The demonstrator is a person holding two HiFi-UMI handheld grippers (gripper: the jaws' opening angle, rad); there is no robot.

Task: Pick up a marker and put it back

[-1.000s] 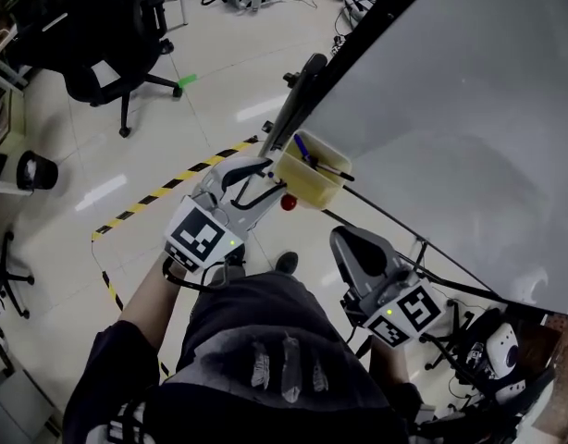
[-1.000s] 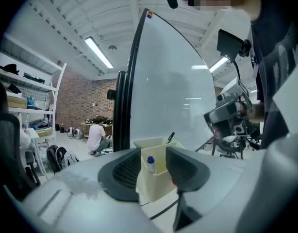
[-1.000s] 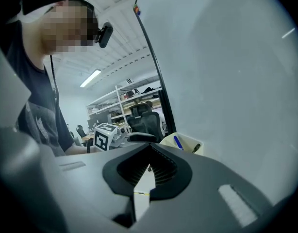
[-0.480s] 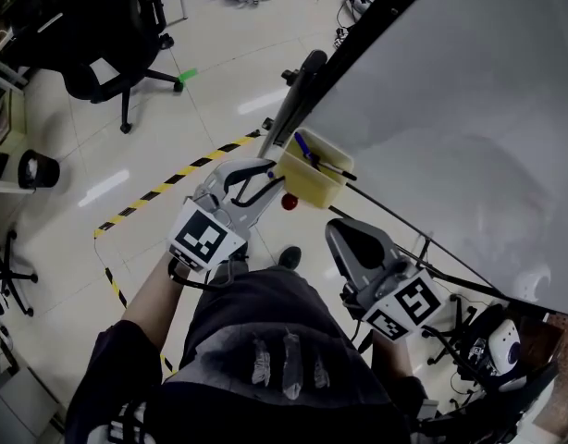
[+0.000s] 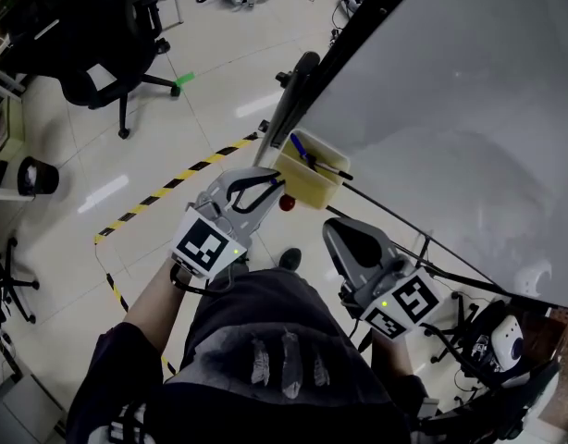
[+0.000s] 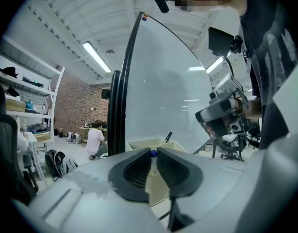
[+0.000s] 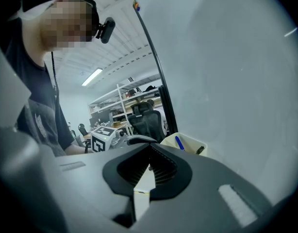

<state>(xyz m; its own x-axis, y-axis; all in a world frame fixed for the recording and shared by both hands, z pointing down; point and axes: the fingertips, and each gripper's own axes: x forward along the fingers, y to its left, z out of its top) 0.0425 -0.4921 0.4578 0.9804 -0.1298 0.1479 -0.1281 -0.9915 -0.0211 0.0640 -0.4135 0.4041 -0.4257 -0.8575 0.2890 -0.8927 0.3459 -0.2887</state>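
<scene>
A cream tray (image 5: pixel 307 185) hangs on the whiteboard's lower edge with a blue marker (image 5: pixel 301 145) and a black marker (image 5: pixel 330 167) in it. My left gripper (image 5: pixel 277 185) is at the tray's near side, beside a small red ball-shaped thing (image 5: pixel 286 203). In the left gripper view a slim white marker with a blue tip (image 6: pixel 152 165) stands upright between the jaws of the left gripper (image 6: pixel 153 152). The jaws are closing, and their pads lie against it. The right gripper (image 5: pixel 344 234) hangs lower right, shut and empty. The right gripper view shows that gripper (image 7: pixel 150 144) and the tray (image 7: pixel 192 142).
The large whiteboard (image 5: pixel 450 109) fills the right side. A black office chair (image 5: pixel 99 44) and a black bin (image 5: pixel 34 169) stand on the tiled floor, crossed by yellow-black tape (image 5: pixel 164 191). A person (image 6: pixel 95 140) crouches far off by backpacks.
The left jaws have gone from wide open to narrow at the tray's near side. The left gripper has barely shifted. The right gripper has drifted slightly left.
</scene>
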